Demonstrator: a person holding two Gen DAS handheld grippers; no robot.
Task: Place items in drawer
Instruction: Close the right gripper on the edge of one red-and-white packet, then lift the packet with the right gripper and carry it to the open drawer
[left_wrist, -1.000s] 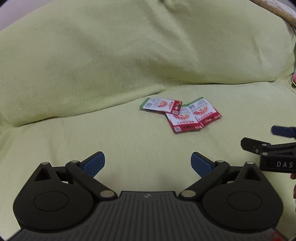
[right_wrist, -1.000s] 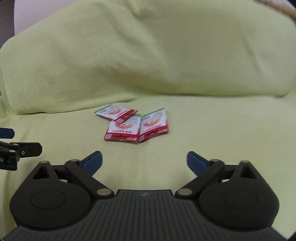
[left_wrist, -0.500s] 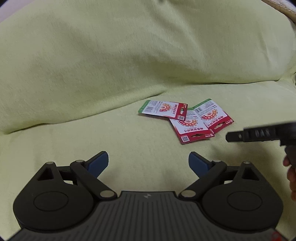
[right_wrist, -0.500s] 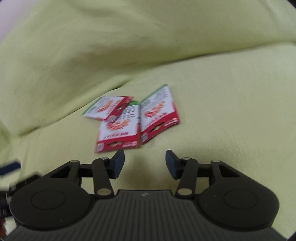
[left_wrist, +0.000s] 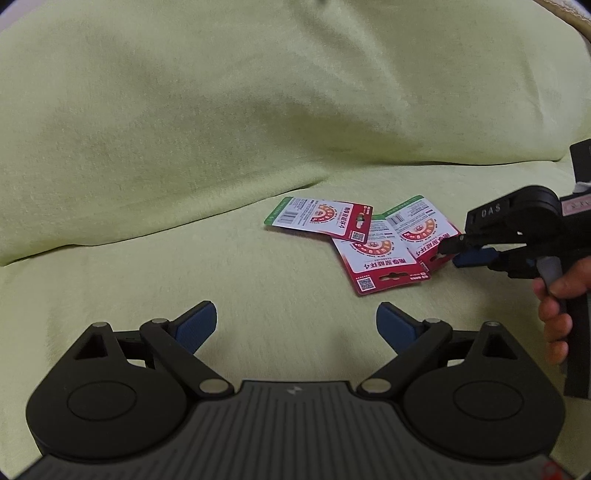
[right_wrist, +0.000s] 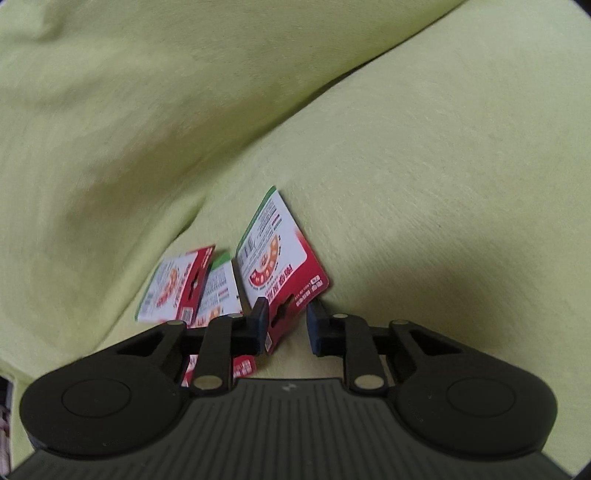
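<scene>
Yellow-green cloth (left_wrist: 184, 155) covers the cushioned seat where three red-and-white packets lie in a loose overlapping fan. From the left wrist camera, the left gripper (left_wrist: 296, 323) hangs over bare cloth with its blue-padded fingers spread wide and nothing between them; the packets lie ahead and to its right, well clear of its tips. The right gripper (left_wrist: 452, 254), held by a hand (left_wrist: 557, 299), reaches in from the right edge, its tips at the red end of the rightmost packet (left_wrist: 424, 230). The middle packet (left_wrist: 380, 258) and the left packet (left_wrist: 321, 219) lie flat.

From the right wrist camera, the right gripper (right_wrist: 286, 325) is nearly closed, with the rightmost packet (right_wrist: 277, 266) standing between its fingers, touching the left one; a gap shows on the right side. The other two packets (right_wrist: 184, 288) lie just left.
</scene>
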